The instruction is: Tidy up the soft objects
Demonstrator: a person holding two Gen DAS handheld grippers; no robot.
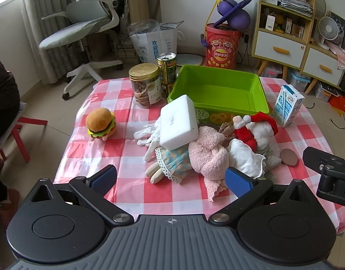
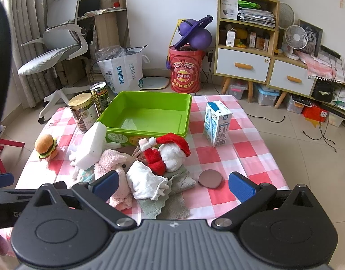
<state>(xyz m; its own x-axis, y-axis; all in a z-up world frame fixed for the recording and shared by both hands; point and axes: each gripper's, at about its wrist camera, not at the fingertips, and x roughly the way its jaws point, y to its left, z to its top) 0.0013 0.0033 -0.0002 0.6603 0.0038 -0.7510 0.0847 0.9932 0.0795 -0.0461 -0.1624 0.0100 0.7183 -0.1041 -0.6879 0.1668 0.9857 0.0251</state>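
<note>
Both sets of jaws stand wide and hold nothing – the left gripper (image 1: 171, 181) and the right gripper (image 2: 172, 185) hang above the near edge of the worktop (image 1: 100, 157), angled down at the pile.

Nearest, between my right jaws, lies the white cloth (image 2: 147, 181) on a grey-green towel (image 2: 172, 200); the pink plush (image 2: 115, 168) runs under the left-hand pad, so I judge a straight closing there would catch two things at once. Better to centre on the white cloth alone, come down until the pads bracket its bunched middle, and squeeze enough that the fabric cannot slip. The round brown pad (image 2: 210, 178) sits inside the right-hand pad – flat, and likely awkward to pinch.

Between my left jaws the doll in the blue dress (image 1: 172, 164) and the pink plush lie just ahead, with the white foam block (image 1: 179, 123) leaning on them and on the white gloves (image 1: 147, 135). I would lift the block first, since pulling anything from beneath would probably tip it.

Further on, the Santa plush (image 2: 168, 153) rests against the front wall of the green bin (image 2: 147, 99), which is bare inside. The burger plush (image 1: 100, 123) sits well off to the left, apart. Beyond the bin's flanks stand the cookie jar (image 1: 145, 85), the can (image 1: 168, 72) and the milk carton (image 2: 217, 123) – hard things I would leave alone
</note>
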